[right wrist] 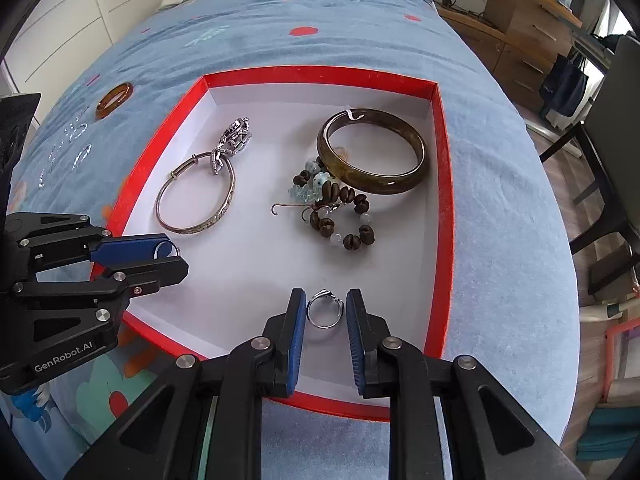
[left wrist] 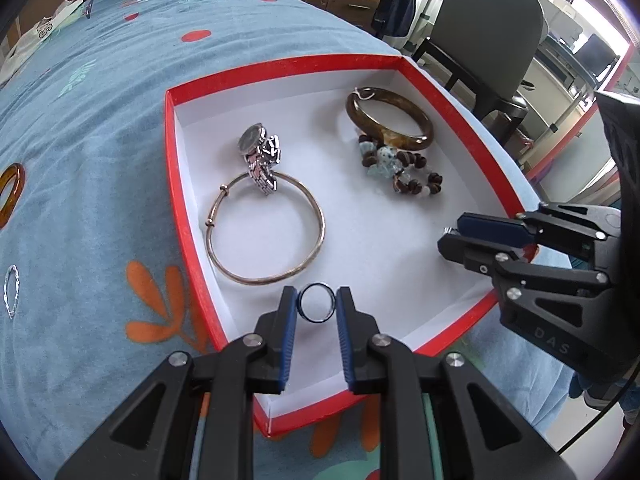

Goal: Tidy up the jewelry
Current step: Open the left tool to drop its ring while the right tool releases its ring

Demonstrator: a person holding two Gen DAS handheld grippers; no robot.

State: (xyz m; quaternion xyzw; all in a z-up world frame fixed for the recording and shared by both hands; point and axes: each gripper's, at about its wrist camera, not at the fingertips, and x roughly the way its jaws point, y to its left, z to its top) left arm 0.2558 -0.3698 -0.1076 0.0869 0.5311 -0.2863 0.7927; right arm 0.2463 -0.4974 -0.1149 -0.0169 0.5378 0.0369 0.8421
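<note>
**Rings held over red box, both grippers**

Box [left wrist: 176, 152] red-rimmed, white inside, sits on blue patterned bedspread [left wrist: 100, 120]. Left gripper [left wrist: 317, 310] pointing steeply down over near end of box, jaws narrowly parted, dark blue ring [left wrist: 317, 309] upright between the pads; ring rim meets both pads, so it looks pinched. Right gripper [right wrist: 325, 312] also angled down over near end of box, jaws slightly wider, silver ring [right wrist: 325, 309] between the pads; left pad touches it, contact on the right pad hard to tell. Whether either ring touches box floor: cannot tell.

Already in box: thin metal bangle [left wrist: 266, 228] with silver watch [left wrist: 260, 152] lying across its far edge; brown stone bangle [right wrist: 372, 152] toward far right corner, bead bracelet [right wrist: 336, 208] tucked against its near side.

Outside box on bedspread: amber bangle [right wrist: 115, 99] beyond left wall, thin twisted silver hoop [left wrist: 11, 291] nearer.
</note>
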